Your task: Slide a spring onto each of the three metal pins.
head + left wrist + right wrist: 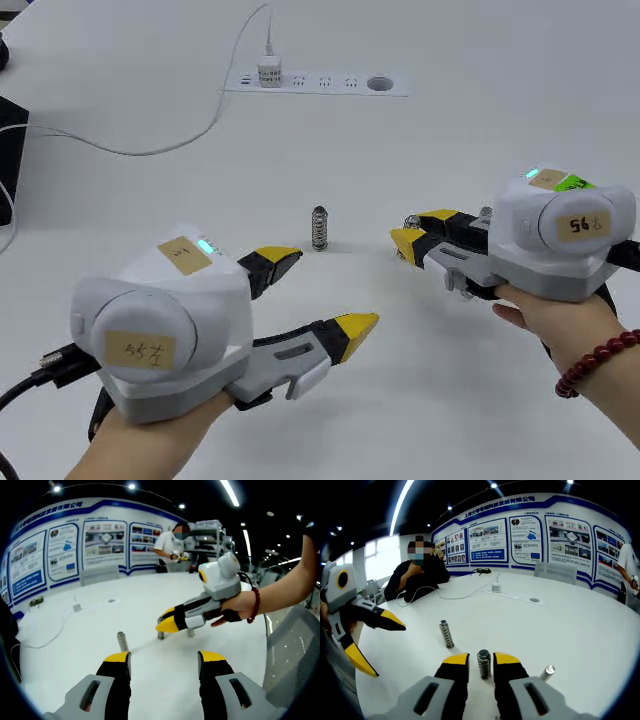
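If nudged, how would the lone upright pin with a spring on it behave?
Tall and narrow on the smooth table, the pin probably tips easily. Round, it would likely roll afterwards. Its coiled spring may compress if squeezed.

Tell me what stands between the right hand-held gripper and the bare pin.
Nothing visible does. The bare pin is just beside one jaw of the right hand-held gripper, with only white table between them. The spring-covered pin sits between the jaws, not in that path.
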Motion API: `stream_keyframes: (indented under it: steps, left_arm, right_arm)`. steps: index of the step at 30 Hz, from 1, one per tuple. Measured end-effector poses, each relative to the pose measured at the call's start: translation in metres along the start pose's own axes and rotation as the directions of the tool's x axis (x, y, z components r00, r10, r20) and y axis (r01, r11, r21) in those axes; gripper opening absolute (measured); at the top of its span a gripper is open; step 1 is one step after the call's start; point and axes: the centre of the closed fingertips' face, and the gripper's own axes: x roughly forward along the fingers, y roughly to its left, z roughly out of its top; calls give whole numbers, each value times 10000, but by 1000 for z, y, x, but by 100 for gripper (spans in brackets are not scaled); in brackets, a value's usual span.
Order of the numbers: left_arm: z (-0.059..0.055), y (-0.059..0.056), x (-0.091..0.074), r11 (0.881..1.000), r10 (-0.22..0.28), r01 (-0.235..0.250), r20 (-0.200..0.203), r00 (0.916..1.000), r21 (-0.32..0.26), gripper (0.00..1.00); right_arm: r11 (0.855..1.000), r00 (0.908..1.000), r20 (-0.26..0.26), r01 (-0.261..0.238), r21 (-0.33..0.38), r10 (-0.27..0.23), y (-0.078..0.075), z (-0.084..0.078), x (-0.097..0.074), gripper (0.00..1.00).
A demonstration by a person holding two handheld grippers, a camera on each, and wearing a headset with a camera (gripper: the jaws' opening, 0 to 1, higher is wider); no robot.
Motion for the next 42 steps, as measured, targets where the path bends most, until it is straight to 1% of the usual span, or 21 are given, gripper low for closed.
stream_keyframes:
  steps: [3,5,8,17,23,29,32,35,38,42]
  left_arm:
    - [1,-1,2,10000,21,-21,-20,10000,84,56]
    - [2,-2,4,9999,2,-2,-20,10000,119,56]
    - [4,-5,8,9998,-60,60,26,10000,167,57]
    - [8,-16,20,9988,-323,321,55,9995,382,59]
    - [11,-24,31,9971,-537,532,79,9985,539,59]
    - [9,-32,42,9962,-721,721,-14,9974,483,58]
    - [8,-36,47,9951,-872,874,-71,9962,455,56]
    - [7,-39,53,9950,-915,918,-81,9958,394,56]
    - [6,-42,59,9946,-970,974,-122,9952,359,55]
    - [5,-46,66,9941,-1035,1040,-173,9945,308,54]
  right_arm:
    - [9996,9998,201,-13,271,7,1,8,-6,25]
    - [9995,9996,268,-33,323,24,2,11,-10,26]
    - [9980,9990,443,-14,633,-14,0,18,-17,31]
    - [9945,9982,579,103,1042,-164,-4,26,-42,41]
    - [9912,9968,736,202,1307,-301,-11,32,-58,46]
    - [9901,9963,700,395,1350,-493,-17,31,-72,48]
    - [9886,9953,735,529,1408,-637,-21,30,-78,48]
    - [9888,9941,758,676,1333,-781,-24,29,-85,49]
    - [9869,9932,807,716,1443,-839,-27,28,-91,50]
    - [9872,9928,721,856,1346,-959,-30,24,-98,50]
